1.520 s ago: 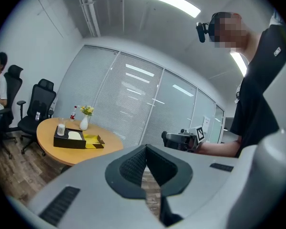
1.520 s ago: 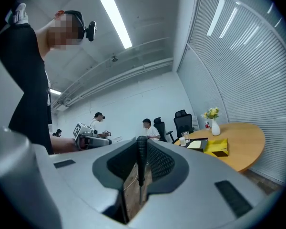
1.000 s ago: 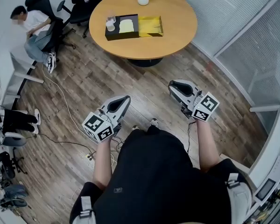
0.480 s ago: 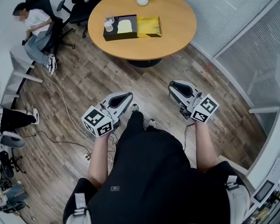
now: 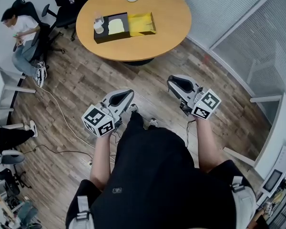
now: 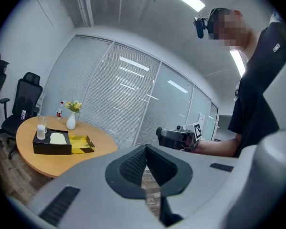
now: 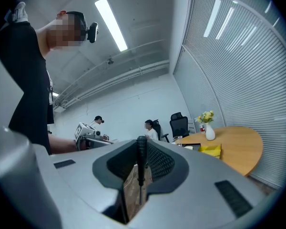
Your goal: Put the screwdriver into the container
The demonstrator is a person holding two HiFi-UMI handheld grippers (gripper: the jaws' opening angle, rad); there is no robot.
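No words, numbers or brand names can be read anywhere in these views. The marker cube (image 5: pixel 98 121) on the left gripper (image 5: pixel 126 95) and the one on the right gripper (image 5: pixel 172 81) show only black-and-white square code patterns, no letters. A small bottle (image 6: pixel 60 111) on the round table (image 5: pixel 171 18) seems to have a red label, too small to read.
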